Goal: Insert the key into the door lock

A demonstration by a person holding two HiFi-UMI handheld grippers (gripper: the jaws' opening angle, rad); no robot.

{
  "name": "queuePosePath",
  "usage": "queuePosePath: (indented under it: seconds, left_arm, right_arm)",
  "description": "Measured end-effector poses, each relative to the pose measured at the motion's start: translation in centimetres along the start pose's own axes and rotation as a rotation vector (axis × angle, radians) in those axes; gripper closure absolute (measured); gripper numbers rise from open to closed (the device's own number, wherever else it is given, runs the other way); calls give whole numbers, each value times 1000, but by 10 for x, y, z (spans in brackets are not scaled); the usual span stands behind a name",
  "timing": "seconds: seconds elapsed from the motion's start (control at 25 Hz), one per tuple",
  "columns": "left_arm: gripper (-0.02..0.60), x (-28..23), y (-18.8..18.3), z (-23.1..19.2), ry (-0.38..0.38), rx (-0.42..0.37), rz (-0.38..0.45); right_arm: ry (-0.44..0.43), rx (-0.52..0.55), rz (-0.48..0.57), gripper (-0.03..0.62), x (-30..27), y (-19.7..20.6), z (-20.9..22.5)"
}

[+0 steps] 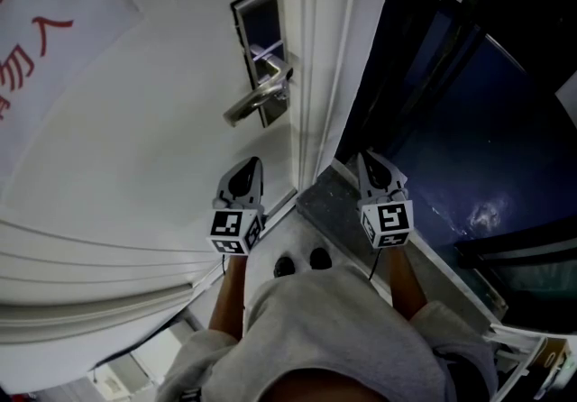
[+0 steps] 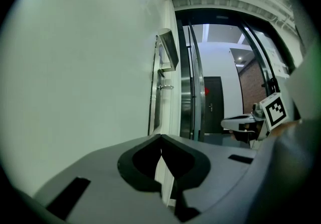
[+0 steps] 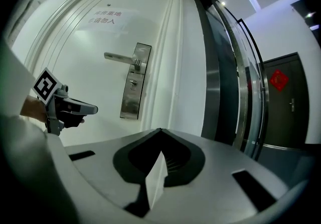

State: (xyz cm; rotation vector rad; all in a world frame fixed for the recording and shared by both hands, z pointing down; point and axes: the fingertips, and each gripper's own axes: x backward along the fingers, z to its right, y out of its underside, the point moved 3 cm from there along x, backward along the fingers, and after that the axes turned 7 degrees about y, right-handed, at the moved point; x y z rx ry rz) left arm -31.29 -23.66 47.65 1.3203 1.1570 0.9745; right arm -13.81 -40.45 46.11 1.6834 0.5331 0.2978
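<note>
The task looks barely begun: the door lock (image 1: 259, 41), a tall metal plate with a lever handle (image 1: 257, 101) on the white door (image 1: 135, 148), stands untouched, and its keyhole (image 3: 133, 84) below the lever has nothing in it. No key can be made out in any view. The left gripper (image 1: 250, 166) hangs low in front of the door, well below the lock. Its jaws are brought together at the tips, and nothing is visibly pinched between them. The right gripper (image 1: 368, 161) sits by the door frame (image 1: 317, 76), off to the side of the lock. It points roughly level toward the door, its jaws are likewise fully closed, and no key shows in them. As I judge it, everything is left to do: a key must be in hand, carried up to the plate, lined up with the keyhole and pushed in
</note>
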Motion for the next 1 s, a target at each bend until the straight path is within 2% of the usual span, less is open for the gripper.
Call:
queuePosePath:
  seconds: [0.72, 1.0]
  left_arm:
    - [563, -2, 7, -4, -11, 14, -35]
    - [563, -5, 2, -5, -10, 0, -8]
  right_arm:
    - [-4, -2, 1, 574, -8, 1, 0]
    - [-6, -1, 0, 574, -11, 1, -1]
